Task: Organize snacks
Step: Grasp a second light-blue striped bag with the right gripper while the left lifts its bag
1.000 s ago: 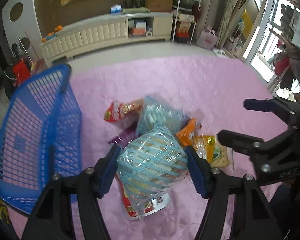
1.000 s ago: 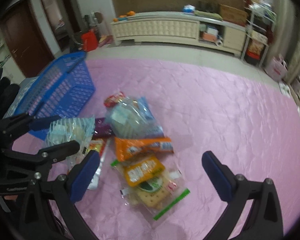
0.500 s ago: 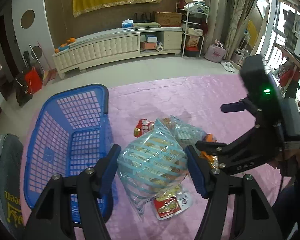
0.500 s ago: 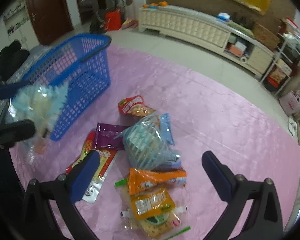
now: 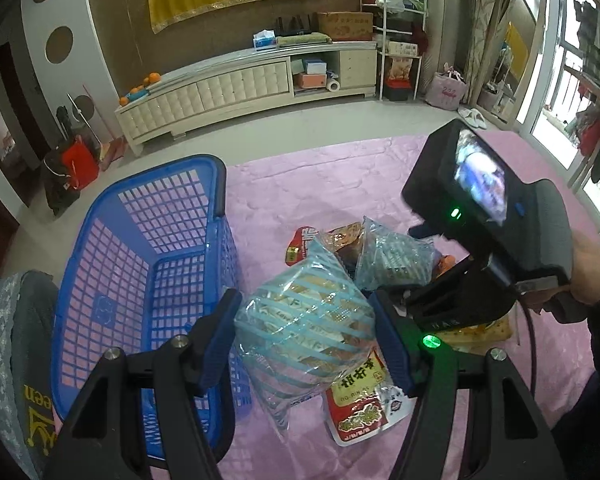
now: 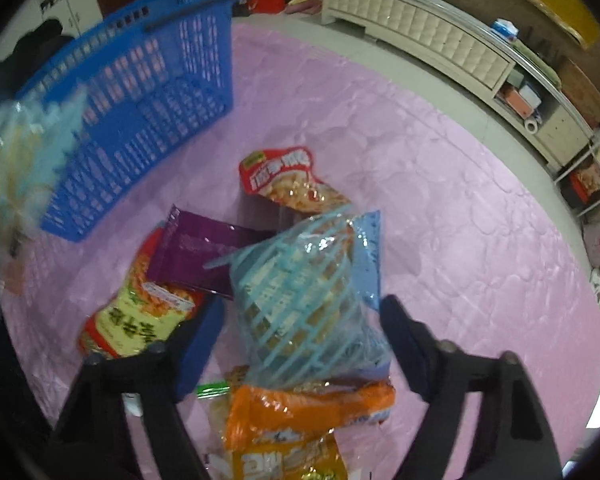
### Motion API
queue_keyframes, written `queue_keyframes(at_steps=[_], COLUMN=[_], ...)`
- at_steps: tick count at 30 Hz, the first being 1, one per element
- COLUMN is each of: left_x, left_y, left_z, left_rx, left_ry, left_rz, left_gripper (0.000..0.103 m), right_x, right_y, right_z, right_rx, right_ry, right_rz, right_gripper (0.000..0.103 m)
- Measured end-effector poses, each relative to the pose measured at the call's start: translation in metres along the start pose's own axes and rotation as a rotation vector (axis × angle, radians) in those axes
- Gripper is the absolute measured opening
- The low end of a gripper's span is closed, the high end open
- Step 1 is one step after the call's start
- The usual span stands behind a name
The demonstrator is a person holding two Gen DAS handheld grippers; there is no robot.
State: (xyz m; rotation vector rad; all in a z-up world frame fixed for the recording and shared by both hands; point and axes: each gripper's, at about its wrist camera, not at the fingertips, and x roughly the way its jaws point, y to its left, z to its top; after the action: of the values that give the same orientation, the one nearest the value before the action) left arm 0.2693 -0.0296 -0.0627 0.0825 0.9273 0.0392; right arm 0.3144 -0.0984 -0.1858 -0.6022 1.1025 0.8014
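Meanwhile left tongs (image 5: 306, 340) clamp a striped bag (image 5: 304, 328) beside the blue basket (image 5: 140, 264); right tongs (image 6: 300, 340) gape wide around another striped bag (image 6: 308, 300) amid piled snacks.

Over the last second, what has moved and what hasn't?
The left tool, shut on the clear blue-striped snack bag, has lifted it off the pile and up beside the blue plastic basket. The right tool, open, has come down around a second blue-striped bag without closing. The basket and the other packets on the pink quilt lie as before.
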Motion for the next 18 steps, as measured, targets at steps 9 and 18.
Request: queue_keyframes(at_steps=[9,18], left_x=[-0.008,-0.046], left_y=[-0.002,0.006], left_z=[-0.007,-0.012], left_rx=[-0.003,-0.026], left_ry=[-0.015,-0.079], left_rz=[0.003,-0.010], left_gripper=[0.063,0.063], right_x=[-0.047,-0.107], right_y=[0.007,0.020], right_z=[-0.018,-0.034], right_rx=[0.068,0.145], right_ry=[-0.132,-0.214], right_rz=[0.015,-0.004], right_gripper=[0.061,0.061])
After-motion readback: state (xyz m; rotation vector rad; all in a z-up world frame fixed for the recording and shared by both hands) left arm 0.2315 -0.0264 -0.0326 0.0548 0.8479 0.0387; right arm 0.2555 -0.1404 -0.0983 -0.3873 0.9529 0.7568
